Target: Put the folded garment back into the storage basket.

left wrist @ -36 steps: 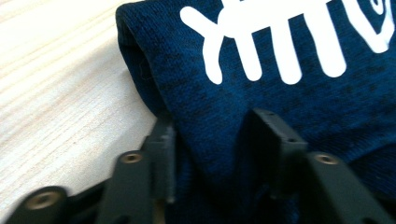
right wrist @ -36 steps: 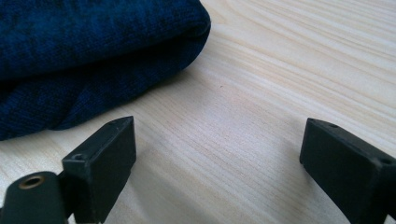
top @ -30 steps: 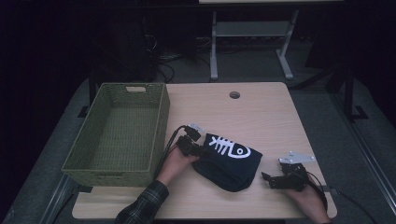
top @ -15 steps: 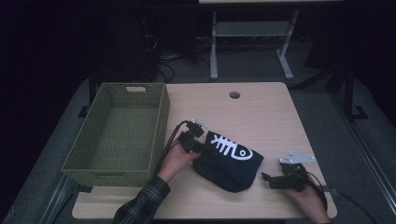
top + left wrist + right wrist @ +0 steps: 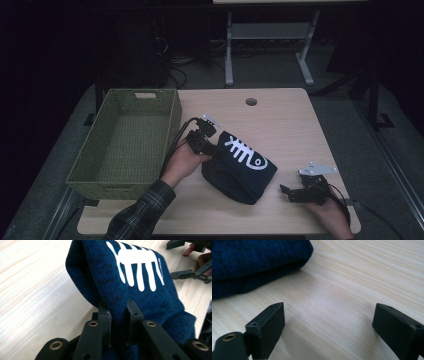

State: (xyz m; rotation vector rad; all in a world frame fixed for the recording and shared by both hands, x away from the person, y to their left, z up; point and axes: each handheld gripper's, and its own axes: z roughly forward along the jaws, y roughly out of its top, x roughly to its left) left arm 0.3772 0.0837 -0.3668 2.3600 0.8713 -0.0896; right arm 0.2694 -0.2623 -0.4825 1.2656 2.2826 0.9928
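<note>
A dark blue knitted beanie (image 5: 240,167) with a white fish-skeleton print lies on the wooden table (image 5: 280,120). My left gripper (image 5: 210,149) is shut on a fold of its left edge and holds that edge raised off the table. In the left gripper view the two jaws pinch the bunched knit (image 5: 140,290) at the left gripper's (image 5: 119,307) tips. My right gripper (image 5: 290,192) rests open near the table's front right, to the right of the beanie. In the right gripper view the right gripper (image 5: 329,315) has bare wood between its jaws, with the beanie (image 5: 249,260) at the upper left.
A green woven basket (image 5: 172,125) stands along the table's left side, close to my left hand. A round cable hole (image 5: 251,101) sits near the far edge. Floor, cables and a metal stand lie beyond the table.
My left gripper has risen with the beanie's edge in it, pulling that side of the fabric up. The right gripper has stayed in place.
</note>
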